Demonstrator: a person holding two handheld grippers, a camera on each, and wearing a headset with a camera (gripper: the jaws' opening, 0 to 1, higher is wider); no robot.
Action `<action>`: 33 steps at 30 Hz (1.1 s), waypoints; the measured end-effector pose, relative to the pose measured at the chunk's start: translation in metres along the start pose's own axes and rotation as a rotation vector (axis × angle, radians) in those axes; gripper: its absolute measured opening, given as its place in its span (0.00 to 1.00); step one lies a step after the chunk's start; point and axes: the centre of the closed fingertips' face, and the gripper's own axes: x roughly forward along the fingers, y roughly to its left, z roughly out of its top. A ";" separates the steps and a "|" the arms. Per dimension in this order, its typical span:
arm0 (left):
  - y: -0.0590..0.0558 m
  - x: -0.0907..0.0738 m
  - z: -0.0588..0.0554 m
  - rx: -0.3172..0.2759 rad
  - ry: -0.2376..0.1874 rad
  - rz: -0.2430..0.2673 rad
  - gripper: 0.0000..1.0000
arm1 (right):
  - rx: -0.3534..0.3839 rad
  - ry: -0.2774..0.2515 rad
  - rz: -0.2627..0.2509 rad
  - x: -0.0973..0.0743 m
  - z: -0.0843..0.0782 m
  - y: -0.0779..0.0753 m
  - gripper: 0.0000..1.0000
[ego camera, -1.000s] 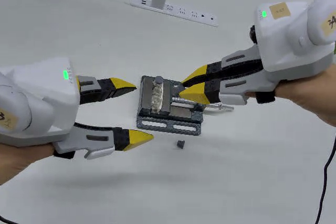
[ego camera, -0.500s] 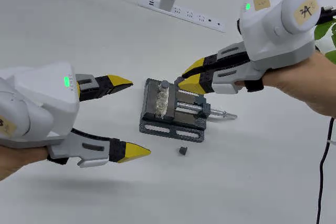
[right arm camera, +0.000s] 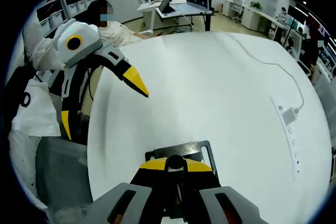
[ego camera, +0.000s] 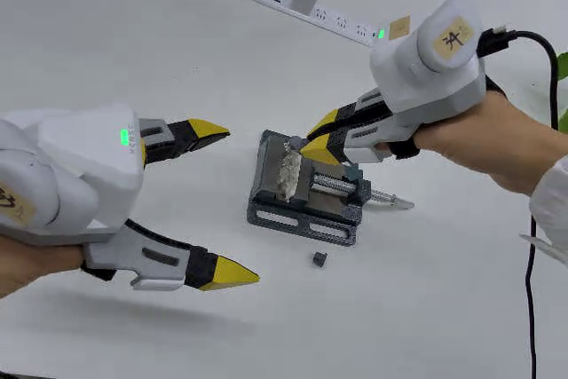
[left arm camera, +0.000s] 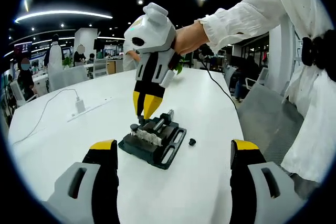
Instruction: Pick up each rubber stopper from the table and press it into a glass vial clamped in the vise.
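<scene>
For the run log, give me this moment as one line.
right gripper: tongs shut, tips by stopper on vial in vise | left gripper: tongs open, hovering | loose stopper: on table

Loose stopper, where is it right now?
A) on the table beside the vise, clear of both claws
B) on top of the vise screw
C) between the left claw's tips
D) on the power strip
A: the small dark stopper lies on the table just off the vise base, touched by neither the left claw nor the right claw.
</scene>
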 end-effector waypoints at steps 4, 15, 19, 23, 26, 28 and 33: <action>0.001 -0.001 -0.002 -0.005 -0.005 0.003 0.88 | 0.005 0.019 0.003 0.008 -0.003 0.000 0.06; 0.004 -0.002 -0.003 -0.017 -0.018 0.010 0.88 | 0.001 0.060 0.005 0.015 -0.010 -0.003 0.06; 0.004 -0.001 -0.004 -0.021 -0.021 0.008 0.87 | -0.003 0.074 0.003 0.016 -0.012 -0.003 0.06; 0.003 -0.001 -0.004 -0.023 -0.023 0.007 0.87 | -0.004 0.077 0.004 0.018 -0.014 -0.006 0.06; 0.004 -0.002 -0.005 -0.026 -0.022 0.008 0.87 | -0.005 0.083 0.006 0.019 -0.015 -0.005 0.06; 0.004 -0.002 -0.006 -0.027 -0.022 0.008 0.87 | -0.009 0.087 0.004 0.019 -0.015 -0.006 0.06; 0.003 -0.003 -0.006 -0.029 -0.024 0.005 0.87 | -0.009 0.094 0.005 0.018 -0.016 -0.005 0.06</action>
